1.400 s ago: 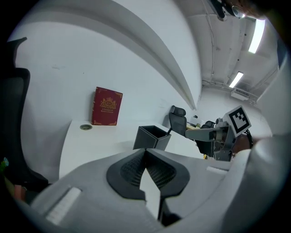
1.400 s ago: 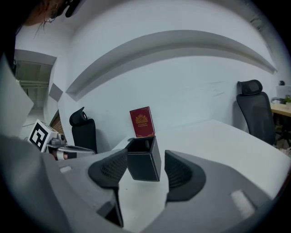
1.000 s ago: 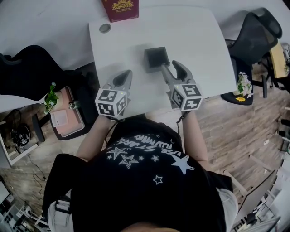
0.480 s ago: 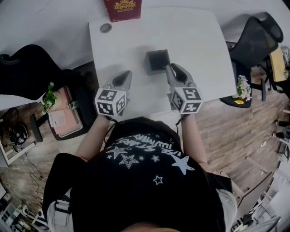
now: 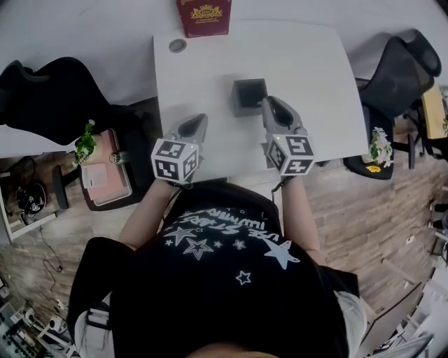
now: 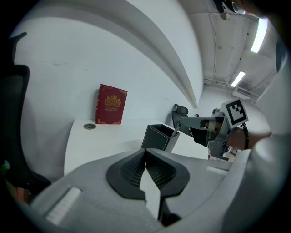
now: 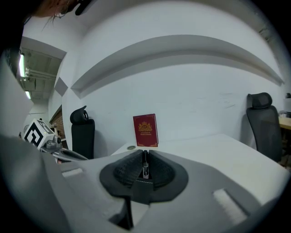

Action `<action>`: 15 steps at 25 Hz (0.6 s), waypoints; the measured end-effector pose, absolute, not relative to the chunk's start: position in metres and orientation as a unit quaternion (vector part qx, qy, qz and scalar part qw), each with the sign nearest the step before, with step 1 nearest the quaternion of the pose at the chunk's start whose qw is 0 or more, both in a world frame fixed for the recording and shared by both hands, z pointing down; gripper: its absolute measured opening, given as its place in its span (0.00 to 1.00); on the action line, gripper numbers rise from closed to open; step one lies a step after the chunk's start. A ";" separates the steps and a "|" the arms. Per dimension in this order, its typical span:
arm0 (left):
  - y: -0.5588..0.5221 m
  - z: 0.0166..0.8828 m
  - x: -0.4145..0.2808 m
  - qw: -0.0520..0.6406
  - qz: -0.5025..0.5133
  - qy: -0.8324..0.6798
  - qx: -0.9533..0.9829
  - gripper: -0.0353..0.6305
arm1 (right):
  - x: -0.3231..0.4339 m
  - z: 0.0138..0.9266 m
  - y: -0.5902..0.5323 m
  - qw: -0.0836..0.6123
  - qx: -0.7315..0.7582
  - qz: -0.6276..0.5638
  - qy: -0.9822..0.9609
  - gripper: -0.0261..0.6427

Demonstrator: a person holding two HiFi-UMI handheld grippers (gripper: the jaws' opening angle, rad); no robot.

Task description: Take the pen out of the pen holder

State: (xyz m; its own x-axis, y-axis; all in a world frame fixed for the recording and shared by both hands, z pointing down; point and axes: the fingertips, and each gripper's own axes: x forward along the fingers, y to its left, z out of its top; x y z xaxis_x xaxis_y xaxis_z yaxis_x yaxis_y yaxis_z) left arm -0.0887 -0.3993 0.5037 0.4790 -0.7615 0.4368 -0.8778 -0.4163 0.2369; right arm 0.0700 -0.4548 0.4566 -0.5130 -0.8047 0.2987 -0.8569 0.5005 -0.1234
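Observation:
The dark square pen holder [image 5: 249, 94] stands in the middle of the white table [image 5: 308, 63], and it also shows in the left gripper view [image 6: 159, 136]. My right gripper [image 5: 269, 103] reaches to its right rim. Its jaws are closing, and a thin dark pen [image 7: 145, 166] stands upright between the pads, which press on it. In the left gripper view the pen [image 6: 175, 131] slants from the holder's rim up into the right gripper [image 6: 179, 123]. My left gripper [image 5: 198, 119] hovers shut and empty, to the holder's left and nearer me.
A red book [image 5: 204, 15] stands upright at the table's far edge, beside a round cable grommet [image 5: 177, 45]. Black office chairs flank the table on the left [image 5: 63, 91] and right [image 5: 406, 63]. A small cart with a plant [image 5: 98, 175] sits on the floor at left.
The right gripper's jaws have drawn together beside the pen holder's right rim. The left gripper has stayed where it was.

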 end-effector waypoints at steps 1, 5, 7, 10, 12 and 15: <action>-0.396 0.501 -0.089 0.217 0.132 -0.496 0.830 0.07 | 0.070 0.452 -0.454 0.098 0.482 0.126 -0.862 0.10; -0.381 0.486 -0.086 0.203 0.131 -0.503 0.830 0.07 | 0.076 0.429 -0.446 0.079 0.485 0.112 -0.864 0.10; -0.373 0.480 -0.084 0.196 0.131 -0.506 0.830 0.07 | 0.081 0.416 -0.442 0.066 0.489 0.104 -0.864 0.10; -0.359 0.474 -0.083 0.191 0.128 -0.515 0.826 0.07 | 0.088 0.395 -0.432 0.047 0.490 0.087 -0.866 0.10; -0.348 0.472 -0.082 0.190 0.127 -0.519 0.824 0.07 | 0.092 0.380 -0.423 0.036 0.491 0.074 -0.867 0.10; -0.331 0.469 -0.080 0.187 0.127 -0.523 0.822 0.07 | 0.097 0.363 -0.408 0.021 0.490 0.060 -0.869 0.10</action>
